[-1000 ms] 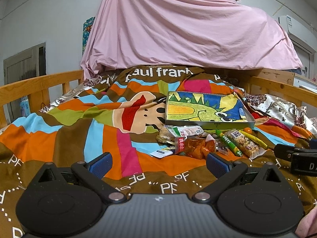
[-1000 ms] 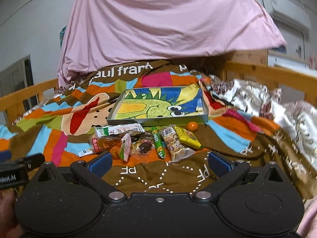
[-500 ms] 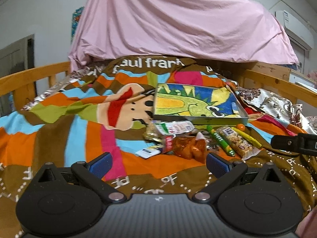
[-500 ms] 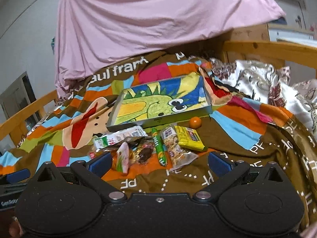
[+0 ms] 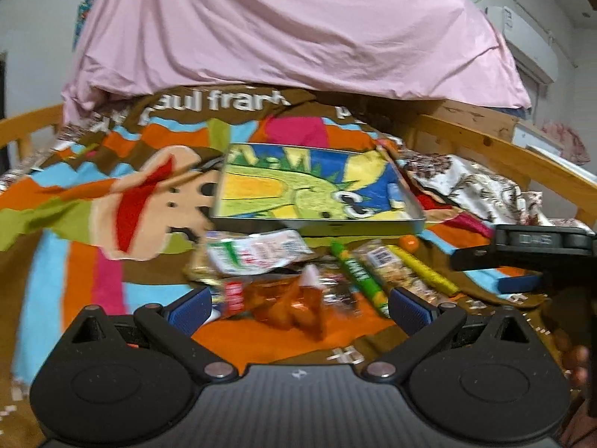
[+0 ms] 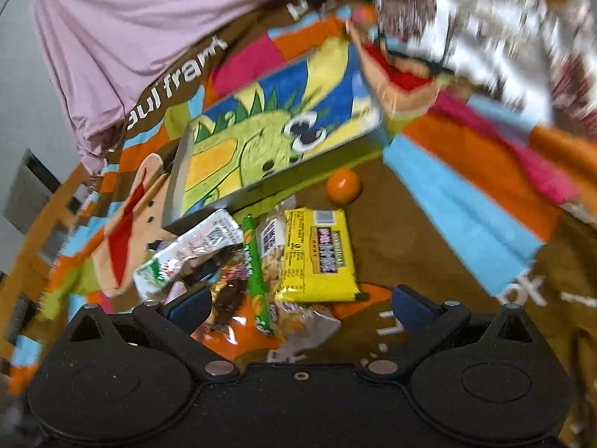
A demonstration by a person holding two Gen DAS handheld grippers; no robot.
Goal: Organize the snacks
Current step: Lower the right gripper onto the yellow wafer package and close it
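Right wrist view: snacks in one loose heap on the blanket point(image 6: 440, 246), just before the near side of the tray point(image 6: 276, 130). Yellow pack point(image 6: 319, 255), flat, label up, at the heap's right; partly over a clear nut pack point(image 6: 274, 257). Green stick point(image 6: 255, 272), lengthwise, touching the nut pack's left side. White-green pouch point(image 6: 188, 252) at the heap's left, its far end against the tray's near corner. Dark wrapped sweets point(image 6: 227, 291) and an orange pack point(image 6: 238, 332) nearest the camera; print unreadable. Orange ball point(image 6: 344, 185), apart from the heap, just beside the tray's near wall. Tray: shallow, metal-sided, green cartoon creature on blue and yellow inside, nothing in it. Right gripper point(image 6: 298, 306): jaws spread wide, nothing held, hovering over the near end of the heap, the green stick and nut pack between its blue pads point(image 6: 188, 304). Left wrist view, blurred: left gripper point(image 5: 298, 304) likewise wide apart and bare, low over the orange pack point(image 5: 287, 300); white-green pouch point(image 5: 257, 252) beyond it, green stick point(image 5: 358, 274) and nut pack point(image 5: 391, 270) to the right, the yellow pack point(image 5: 421, 270) seen edge-on, ball point(image 5: 408, 240) by the tray point(image 5: 321, 224). Right gripper's body point(image 5: 522, 250) enters at that view's right edge. Surroundings: striped cartoon blanket point(image 5: 93, 231) lettered "paul frank", wooden bed rail point(image 5: 503, 156), pink sheet point(image 5: 291, 30) draped behind, patterned quilt point(image 5: 474, 183) at the right.
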